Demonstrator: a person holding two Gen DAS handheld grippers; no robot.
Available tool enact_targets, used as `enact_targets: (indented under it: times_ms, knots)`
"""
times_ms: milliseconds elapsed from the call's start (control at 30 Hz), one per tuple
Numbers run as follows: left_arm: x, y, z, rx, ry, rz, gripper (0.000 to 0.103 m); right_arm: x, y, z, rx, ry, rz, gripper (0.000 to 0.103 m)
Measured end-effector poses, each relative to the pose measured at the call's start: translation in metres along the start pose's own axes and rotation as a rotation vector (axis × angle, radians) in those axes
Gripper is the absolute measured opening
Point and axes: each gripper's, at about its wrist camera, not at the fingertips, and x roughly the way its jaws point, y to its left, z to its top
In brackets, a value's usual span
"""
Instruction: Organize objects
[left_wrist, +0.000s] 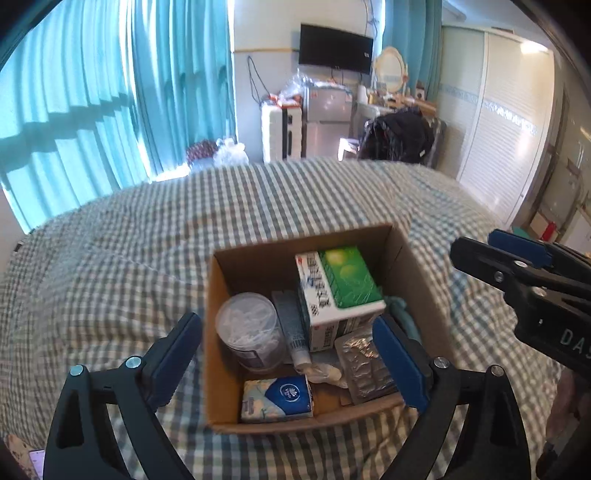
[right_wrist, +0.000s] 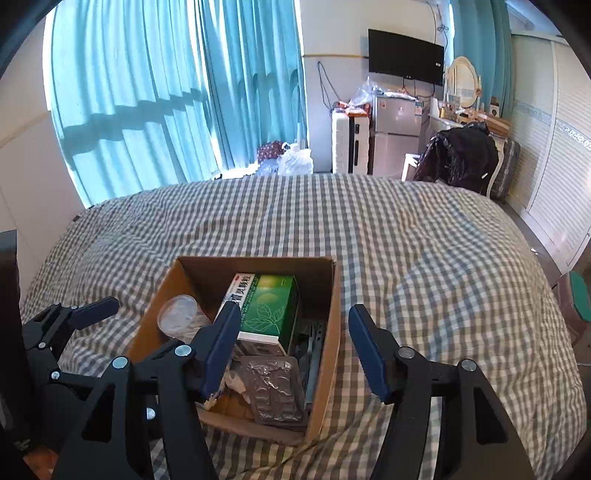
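An open cardboard box (left_wrist: 209, 332) (right_wrist: 330, 350) stands on the checked bed cover. It holds a green-and-white medicine carton (left_wrist: 343, 284) (right_wrist: 273, 306), a clear round tub of cotton swabs (left_wrist: 247, 328) (right_wrist: 179, 319), a grey tube (left_wrist: 293, 332), a blue-and-white tissue pack (left_wrist: 277, 398) and a silver blister pack (left_wrist: 364, 365) (right_wrist: 273, 391). My left gripper (left_wrist: 284, 325) (right_wrist: 79, 310) is open above the box's near half, nothing between its pads. My right gripper (right_wrist: 294, 312) (left_wrist: 476, 243) is open over the box's right wall, holding nothing.
The gingham bed cover (left_wrist: 110, 258) (right_wrist: 424, 258) spreads wide around the box, rumpled to the right. Past the bed are teal curtains (right_wrist: 147, 92), a small fridge (right_wrist: 395, 125), a chair draped in black clothing (right_wrist: 461, 155) and a white wardrobe (left_wrist: 498, 129).
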Motion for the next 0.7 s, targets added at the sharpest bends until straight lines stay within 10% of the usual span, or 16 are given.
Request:
enact_targets:
  times_ms: [700]
  knots:
    - [-0.199, 0.0, 0.016, -0.043, -0.335, 0.081, 0.103, -0.223, 0.014, 0.007, -0.093, -0.381, -0.06, 0.102]
